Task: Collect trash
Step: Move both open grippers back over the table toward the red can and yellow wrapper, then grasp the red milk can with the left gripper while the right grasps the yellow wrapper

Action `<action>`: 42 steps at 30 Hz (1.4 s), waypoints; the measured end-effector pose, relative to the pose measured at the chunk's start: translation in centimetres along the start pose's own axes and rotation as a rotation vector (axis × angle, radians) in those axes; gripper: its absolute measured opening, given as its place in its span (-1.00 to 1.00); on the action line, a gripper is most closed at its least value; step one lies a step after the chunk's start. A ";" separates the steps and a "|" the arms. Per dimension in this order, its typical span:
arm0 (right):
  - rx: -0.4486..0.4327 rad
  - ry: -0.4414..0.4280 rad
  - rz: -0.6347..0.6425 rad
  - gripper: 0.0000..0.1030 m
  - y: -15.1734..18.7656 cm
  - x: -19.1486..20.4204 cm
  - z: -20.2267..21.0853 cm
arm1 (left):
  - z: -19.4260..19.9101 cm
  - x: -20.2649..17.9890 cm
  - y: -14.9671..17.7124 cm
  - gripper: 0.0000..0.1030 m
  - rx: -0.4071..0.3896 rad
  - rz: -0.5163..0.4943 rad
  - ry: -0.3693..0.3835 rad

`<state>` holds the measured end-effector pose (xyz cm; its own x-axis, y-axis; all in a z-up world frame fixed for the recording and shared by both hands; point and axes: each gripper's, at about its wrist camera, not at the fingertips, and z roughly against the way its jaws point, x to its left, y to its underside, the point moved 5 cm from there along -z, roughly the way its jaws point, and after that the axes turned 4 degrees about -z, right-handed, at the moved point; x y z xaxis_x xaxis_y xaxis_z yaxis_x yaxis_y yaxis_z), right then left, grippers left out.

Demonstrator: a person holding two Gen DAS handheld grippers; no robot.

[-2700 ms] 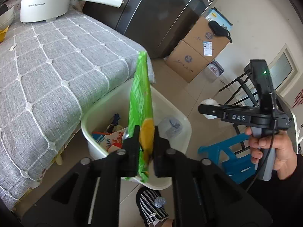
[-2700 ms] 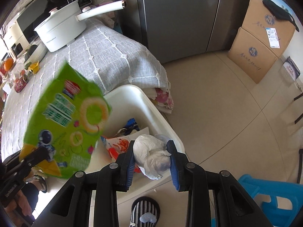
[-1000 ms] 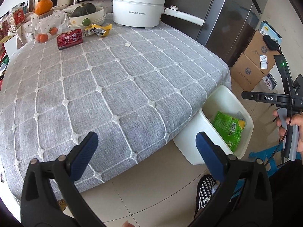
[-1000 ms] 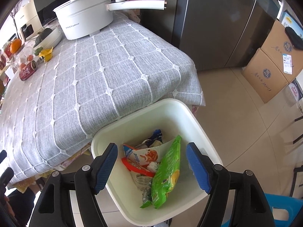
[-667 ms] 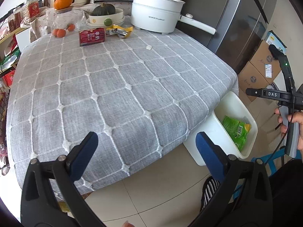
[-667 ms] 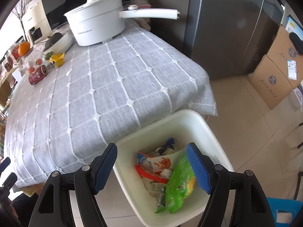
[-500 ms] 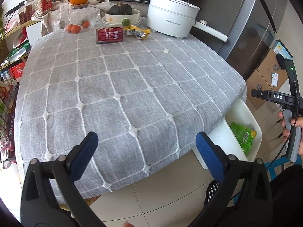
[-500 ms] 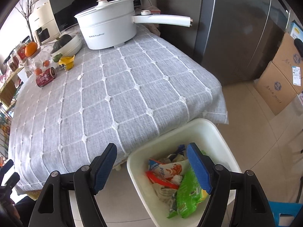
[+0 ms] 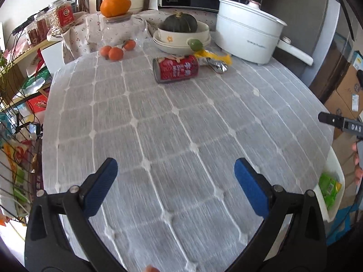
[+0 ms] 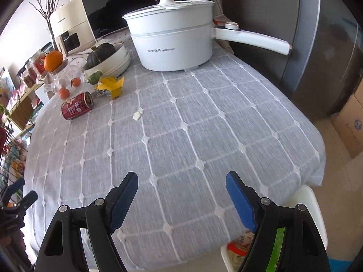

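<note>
Over a table (image 9: 181, 124) under a grey quilted cloth, looking toward the far end where the leftover trash sits. Beside the white pot (image 9: 247, 38) and the stacked bowls (image 9: 181, 38), well apart from both tools: a red can (image 9: 175, 69) on its side and, just to its right, a crumpled yellow wrapper (image 9: 213, 57) with foil showing. Closer in, alone on the cloth, a small white scrap (image 10: 138, 115). Below the table's right edge, a white bin (image 9: 333, 170) already holding a green packet (image 9: 327, 187). Left gripper (image 9: 175, 181) spread wide, nothing between the pads; right gripper (image 10: 181, 195) likewise spread and empty, jaws just opened a little further. Likely light and stiff, that can, but round and apt to roll: best pinched across the body, not the ends. Wrapper probably near weightless, soft and crackly, best taken at a raised fold. Scrap flat and thin, likely hard to lift off fabric. Plenty of bare cloth for the approach. Tighter at the far end, with bowls, pot and small oranges (image 9: 113, 52) crowding the can, and a drop at the right edge above the bin.
</note>
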<state>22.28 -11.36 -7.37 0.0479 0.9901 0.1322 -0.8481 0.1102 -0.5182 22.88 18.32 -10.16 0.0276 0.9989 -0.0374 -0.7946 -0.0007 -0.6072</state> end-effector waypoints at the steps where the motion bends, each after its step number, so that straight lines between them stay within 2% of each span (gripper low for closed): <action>1: -0.011 -0.004 0.016 0.58 -0.9 0.8 -0.6 | -0.8 0.4 -1.1 0.98 -0.010 0.026 0.003; 5: -0.054 -0.018 0.072 0.58 -3.8 3.5 -2.9 | -4.4 0.4 -4.9 0.98 -0.054 0.096 -0.031; 8: -0.068 -0.057 0.086 0.58 -5.7 4.8 -5.0 | -7.7 -0.3 -6.7 0.98 -0.053 0.135 -0.061; 16: -0.052 -0.081 0.112 0.58 -8.1 5.0 -10.1 | -12.6 -1.6 -9.8 0.98 -0.096 0.195 -0.182; 20: -0.059 -0.081 0.128 0.58 -8.8 4.6 -11.5 | -13.3 -1.4 -10.8 0.98 -0.090 0.228 -0.172; 27: -0.050 -0.135 0.128 0.58 -9.9 5.6 -12.8 | -13.9 0.8 -11.4 0.98 -0.080 0.313 -0.139; 28: -0.044 -0.155 0.118 0.58 -10.0 5.9 -13.0 | -14.0 1.0 -11.6 0.97 -0.080 0.311 -0.124; 31: -0.029 -0.222 0.083 0.58 -10.7 7.3 -13.2 | -14.1 1.3 -11.7 0.74 -0.080 0.293 -0.059; 37: -0.021 -0.307 0.009 0.57 -12.0 10.4 -14.4 | -12.7 1.4 -11.4 0.72 -0.110 0.236 -0.013; 40: -0.006 -0.341 -0.032 0.40 -12.4 11.7 -15.7 | -11.7 1.6 -11.0 0.72 -0.111 0.202 -0.011; 42: 0.014 -0.341 -0.050 0.14 -12.6 12.5 -16.9 | -11.1 1.7 -10.6 0.72 -0.112 0.180 -0.010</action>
<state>42.52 1.09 -13.47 -0.0879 0.8969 0.4335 -0.8566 0.1541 -0.4925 38.08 19.53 -12.55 -0.1153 0.9826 -0.1453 -0.7135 -0.1837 -0.6761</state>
